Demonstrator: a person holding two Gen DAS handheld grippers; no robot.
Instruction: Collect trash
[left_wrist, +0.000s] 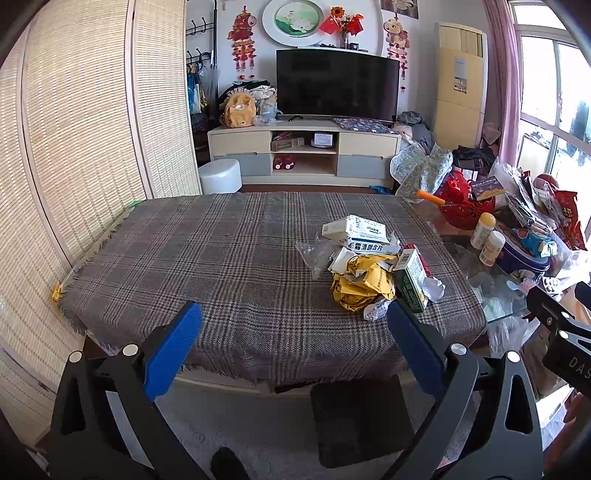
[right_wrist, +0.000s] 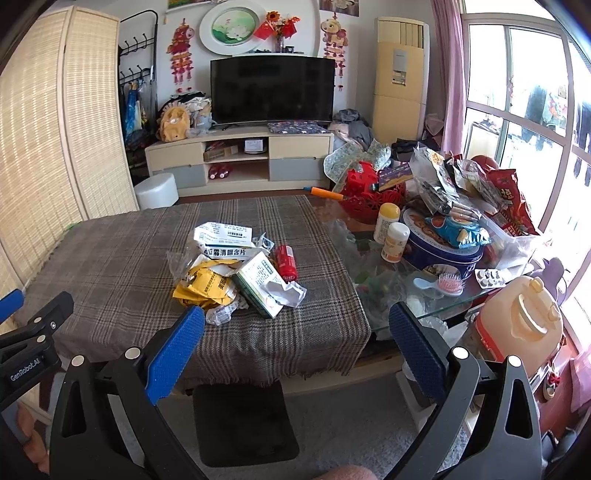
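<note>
A heap of trash lies on the plaid-covered table (left_wrist: 207, 258): white medicine boxes (left_wrist: 364, 234), yellow crumpled packets (left_wrist: 360, 282), a green-and-white box (left_wrist: 412, 280), a clear plastic wrapper (left_wrist: 314, 254). In the right wrist view the same heap shows the yellow packets (right_wrist: 205, 286), the green-and-white box (right_wrist: 258, 284), a red can (right_wrist: 286, 262) and crumpled white paper (right_wrist: 286, 293). My left gripper (left_wrist: 295, 325) is open and empty, held before the table's near edge, left of the heap. My right gripper (right_wrist: 297, 328) is open and empty, just right of the heap's near side.
The table's right half is glass (right_wrist: 406, 295), crowded with pill bottles (right_wrist: 393, 240), a blue tin (right_wrist: 439, 251), snack bags (right_wrist: 454, 184), a red basket (right_wrist: 364, 199) and a hairbrush (right_wrist: 448, 286). A dark bin (right_wrist: 243, 421) stands on the floor before the table. An oil jug (right_wrist: 517, 325) stands at right.
</note>
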